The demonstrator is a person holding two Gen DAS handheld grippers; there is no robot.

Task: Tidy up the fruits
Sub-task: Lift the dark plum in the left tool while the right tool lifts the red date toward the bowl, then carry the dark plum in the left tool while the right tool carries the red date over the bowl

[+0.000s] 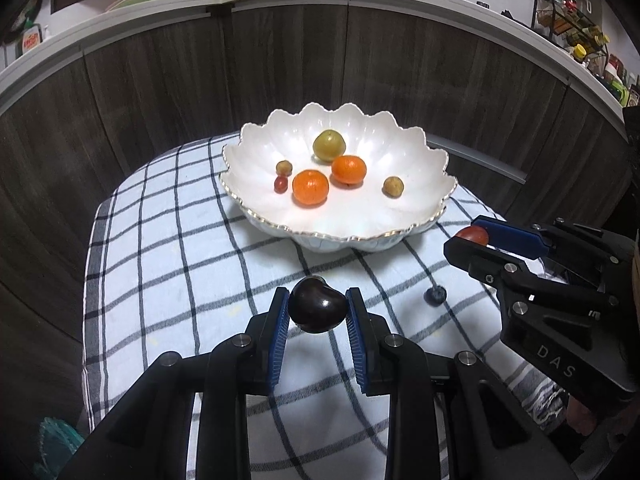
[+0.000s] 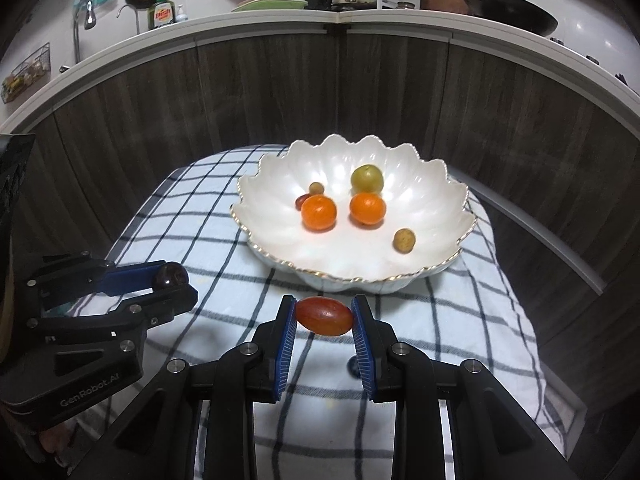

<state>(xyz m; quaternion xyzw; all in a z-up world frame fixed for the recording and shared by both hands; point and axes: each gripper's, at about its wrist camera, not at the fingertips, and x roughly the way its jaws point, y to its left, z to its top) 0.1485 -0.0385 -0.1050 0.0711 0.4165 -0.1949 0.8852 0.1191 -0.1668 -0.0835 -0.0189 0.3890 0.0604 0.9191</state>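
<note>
Two hand-held grippers hover short of a scalloped white bowl (image 1: 256, 222), each clamped on a piece of fruit. The left gripper (image 1: 318, 310) pinches a dark, glossy cherry (image 1: 317, 309) between its blue pads, jaws nearly closed around it; the right gripper (image 2: 324, 316) holds a red oval grape tomato (image 2: 325, 316) the same way, its long axis running crosswise from pad to pad. The bowl lies ahead of and beyond both grippers, with the right one looking slightly nearer its gold-edged rim. Inside the bowl sit two oranges (image 1: 310, 187), a green-yellow fruit (image 1: 329, 145) behind them, and three smaller fruits. A single blueberry (image 1: 435, 294) remains on the cloth in front of the bowl, between the two grippers. The bowl rests on a blue-and-white checked cloth (image 1: 160, 248) draped over a small table, set before dark wood-panelled kitchen cabinets; above the bowl a white countertop (image 2: 400, 26) carries dishes, bottles and a dark pan.
</note>
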